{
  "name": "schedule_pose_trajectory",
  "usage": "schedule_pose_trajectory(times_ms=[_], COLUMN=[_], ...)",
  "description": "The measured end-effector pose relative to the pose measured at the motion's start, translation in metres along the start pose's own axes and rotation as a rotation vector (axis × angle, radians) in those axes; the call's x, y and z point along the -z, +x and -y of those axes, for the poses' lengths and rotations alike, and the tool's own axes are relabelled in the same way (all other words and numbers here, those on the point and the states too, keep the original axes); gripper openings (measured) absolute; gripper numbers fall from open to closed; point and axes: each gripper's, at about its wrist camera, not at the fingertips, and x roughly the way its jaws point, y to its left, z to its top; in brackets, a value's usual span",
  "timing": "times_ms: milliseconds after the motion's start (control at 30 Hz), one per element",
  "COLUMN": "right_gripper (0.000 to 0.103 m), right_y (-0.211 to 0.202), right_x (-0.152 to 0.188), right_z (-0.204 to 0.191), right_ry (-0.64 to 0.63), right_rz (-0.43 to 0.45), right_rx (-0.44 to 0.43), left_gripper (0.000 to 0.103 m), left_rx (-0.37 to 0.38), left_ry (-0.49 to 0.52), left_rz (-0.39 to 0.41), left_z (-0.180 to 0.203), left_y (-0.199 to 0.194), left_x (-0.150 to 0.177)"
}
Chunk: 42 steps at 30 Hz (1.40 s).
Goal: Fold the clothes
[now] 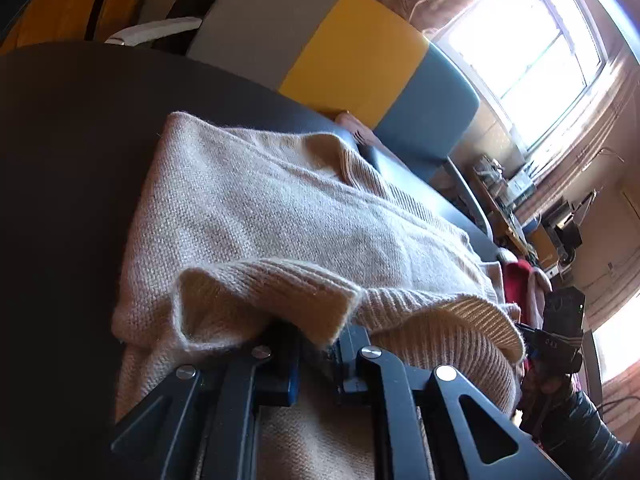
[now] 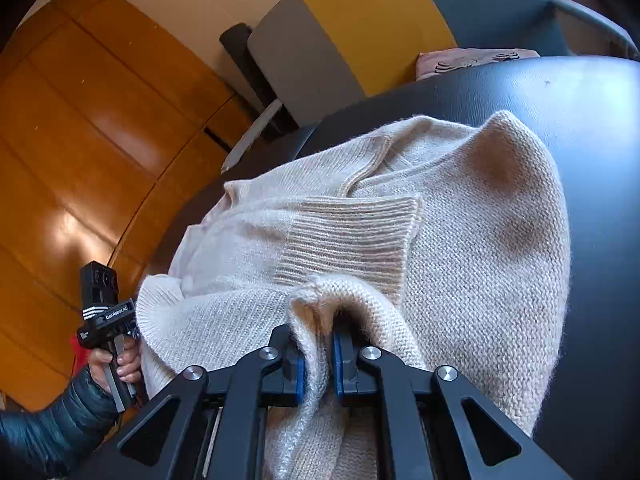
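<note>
A beige knit sweater [image 1: 280,208] [image 2: 480,240] lies partly folded on a dark round table [image 1: 60,160] [image 2: 592,128]. A ribbed cuff [image 2: 352,236] rests across its middle. My left gripper [image 1: 316,354] is shut on a ribbed edge of the sweater, which bunches over its fingertips and hides them. My right gripper [image 2: 318,356] is shut on a raised fold of the knit between its blue pads [image 2: 299,376]. At the left of the right wrist view, a hand [image 2: 120,364] in a dark puffy sleeve holds the left gripper's handle beside the sweater's edge.
A bench back with grey, yellow and blue panels [image 1: 352,52] [image 2: 360,20] stands behind the table. A pink cloth [image 2: 472,60] [image 1: 356,126] lies at the table's far edge. Orange wood panelling [image 2: 80,120] is on one side, a bright window [image 1: 528,60] and cluttered shelves on the other.
</note>
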Motion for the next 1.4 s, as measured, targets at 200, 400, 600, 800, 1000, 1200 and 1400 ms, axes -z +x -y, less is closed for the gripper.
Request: schedule_pose_trajectory(times_ms=[200,400,600,800,1000,1200,1400], right_gripper=[0.014,0.018,0.012,0.012,0.043,0.067,0.082], right_y=[-0.026,-0.039,-0.04,-0.075,-0.039,-0.046,-0.032], right_x=[0.034,0.057,0.049,0.001,-0.016,-0.008,-0.011], right_z=[-0.006,-0.033,-0.052,-0.033,0.032,0.044,0.022], right_ry=[0.072,-0.003,-0.091,0.055,0.387,0.423,0.35], right_rz=[-0.04,-0.083,-0.076,0.188,0.206,0.24,0.163], right_rx=[-0.078,-0.095,-0.133,-0.214,-0.121,-0.222,-0.299], left_gripper=[0.011,0.011,0.011,0.011,0.016,0.026,0.032], left_rx=[-0.007,-0.001,0.111,0.162,0.092,0.106,0.193], left_ry=[-0.022,-0.023,-0.01,-0.058,-0.26,-0.288,-0.217], left_rz=[-0.023,-0.011,0.074,0.152,0.057,0.106,0.052], left_z=[0.0,0.008,0.027,0.03,-0.001,-0.011,0.0], left_y=[-0.034,-0.065,-0.095,-0.092,-0.034,-0.048,-0.045], left_x=[0.036,0.055,0.047,0.0,-0.034,-0.021,-0.004])
